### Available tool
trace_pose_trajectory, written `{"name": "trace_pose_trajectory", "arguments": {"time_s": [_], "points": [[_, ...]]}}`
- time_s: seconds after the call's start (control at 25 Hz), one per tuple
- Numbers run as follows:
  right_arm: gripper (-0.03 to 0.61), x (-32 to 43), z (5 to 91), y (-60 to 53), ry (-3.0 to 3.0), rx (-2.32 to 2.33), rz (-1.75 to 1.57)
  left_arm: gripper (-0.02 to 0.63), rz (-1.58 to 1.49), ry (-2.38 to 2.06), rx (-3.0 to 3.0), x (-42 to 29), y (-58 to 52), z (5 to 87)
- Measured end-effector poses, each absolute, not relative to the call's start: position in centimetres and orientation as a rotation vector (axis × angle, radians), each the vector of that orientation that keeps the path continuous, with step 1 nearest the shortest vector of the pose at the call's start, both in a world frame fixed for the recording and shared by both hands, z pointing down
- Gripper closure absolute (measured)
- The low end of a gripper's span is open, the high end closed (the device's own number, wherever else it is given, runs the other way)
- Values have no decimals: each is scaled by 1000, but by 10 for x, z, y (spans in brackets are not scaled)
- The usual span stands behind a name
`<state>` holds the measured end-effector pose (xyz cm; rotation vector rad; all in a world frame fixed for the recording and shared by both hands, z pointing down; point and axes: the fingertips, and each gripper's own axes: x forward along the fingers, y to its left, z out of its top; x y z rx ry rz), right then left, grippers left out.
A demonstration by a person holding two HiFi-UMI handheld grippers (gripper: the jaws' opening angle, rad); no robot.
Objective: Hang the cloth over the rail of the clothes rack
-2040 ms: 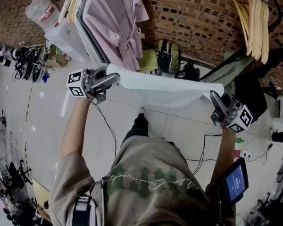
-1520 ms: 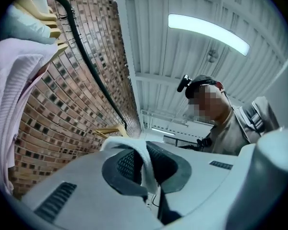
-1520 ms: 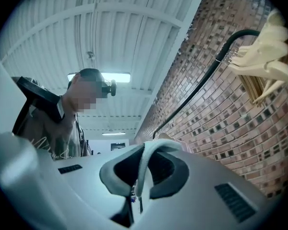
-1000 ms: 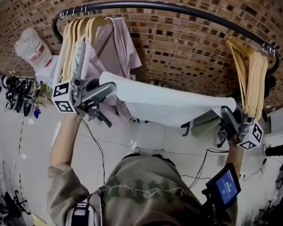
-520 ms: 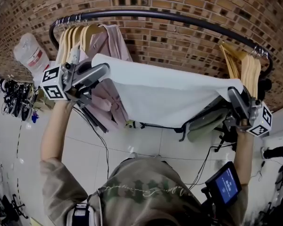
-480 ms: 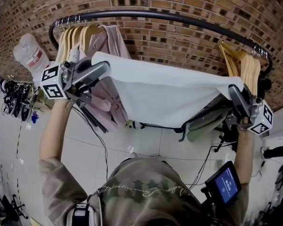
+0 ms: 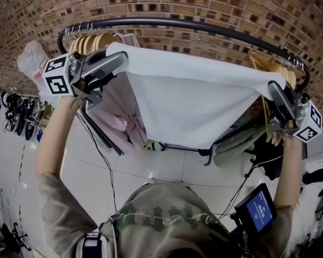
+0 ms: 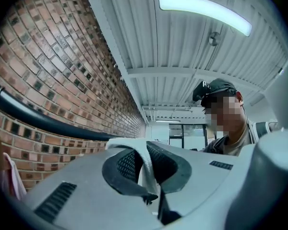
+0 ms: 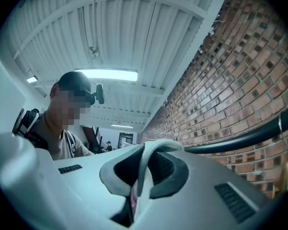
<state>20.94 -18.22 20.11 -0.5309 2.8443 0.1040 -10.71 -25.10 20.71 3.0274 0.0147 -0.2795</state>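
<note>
A white cloth (image 7: 194, 101) is stretched wide between my two grippers, just below the black curved rail (image 7: 204, 27) of the clothes rack. My left gripper (image 7: 118, 58) is shut on the cloth's left corner (image 8: 145, 166), pinched between the jaws. Over at the right, my right gripper (image 7: 273, 89) is shut on the other corner (image 9: 143, 169). The cloth's top edge runs slightly under the rail and its body hangs down toward me. In both gripper views the rail (image 8: 43, 121) (image 9: 240, 137) crosses the brick wall beyond the jaws.
Wooden hangers (image 7: 89, 42) and a pink garment (image 7: 118, 114) hang at the rail's left end; more wooden hangers (image 7: 282, 74) hang at the right end. A brick wall (image 7: 204, 4) stands behind the rack. A person (image 8: 225, 123) stands beyond the grippers.
Both grippers have risen with the cloth still stretched between them, bringing its top edge from well below the rail to just under it.
</note>
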Motion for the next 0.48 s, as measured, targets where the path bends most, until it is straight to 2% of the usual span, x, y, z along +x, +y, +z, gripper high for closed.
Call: {"name": "trace_pose_trajectory", "arguments": {"time_s": [0.48], "points": [[561, 202, 147, -198, 2826, -555, 292, 597, -393, 71, 3048, -109, -275, 153]]}}
